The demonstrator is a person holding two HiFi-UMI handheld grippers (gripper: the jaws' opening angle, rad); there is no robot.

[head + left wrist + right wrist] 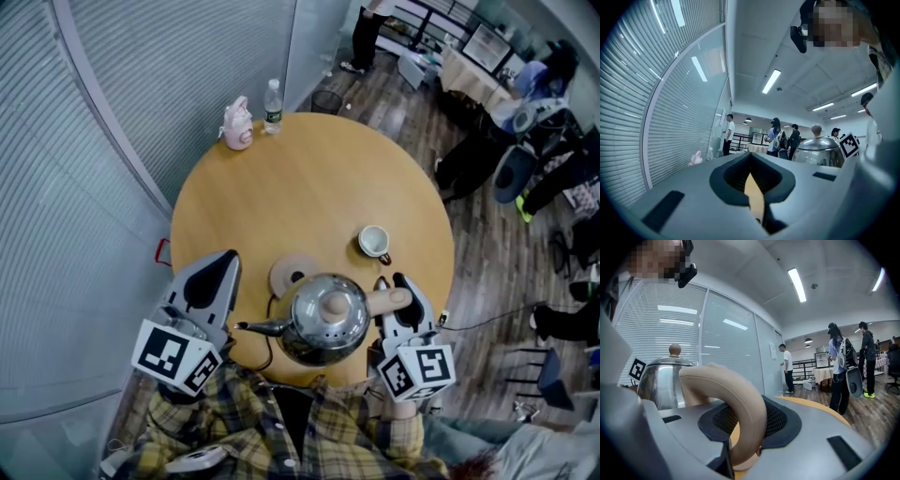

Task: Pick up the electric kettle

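**A:** Looking for the polished steel electric kettle (pixel 323 321) with the beige knob. Where?

**B:** Over the near edge of the round wooden worktop (pixel 309 178). Apparently lifted clear of the flat round beige base (pixel 292 275), left bare just behind. Spout toward the left.

**A:** Held how?

**B:** By the curved beige handle (pixel 743 404), clamped in the right claw (pixel 394 283). Taken at the loop rather than the steel body, probably to let the weight hang upright under the grip and keep the spout level.

**A:** And the left claw (pixel 214 279)?

**B:** Parked just beside the spout side, not touching. Parted by a narrow slit, nothing between. Likely kept off because one handle needs one grip, yet near enough to steady.

**A:** Anything crowding the lift?

**B:** Only a small white cup (pixel 373 241) near the handle, apart from it. Pink bottle (pixel 236 125) and clear water bottle (pixel 272 106) at the far edge, well apart.
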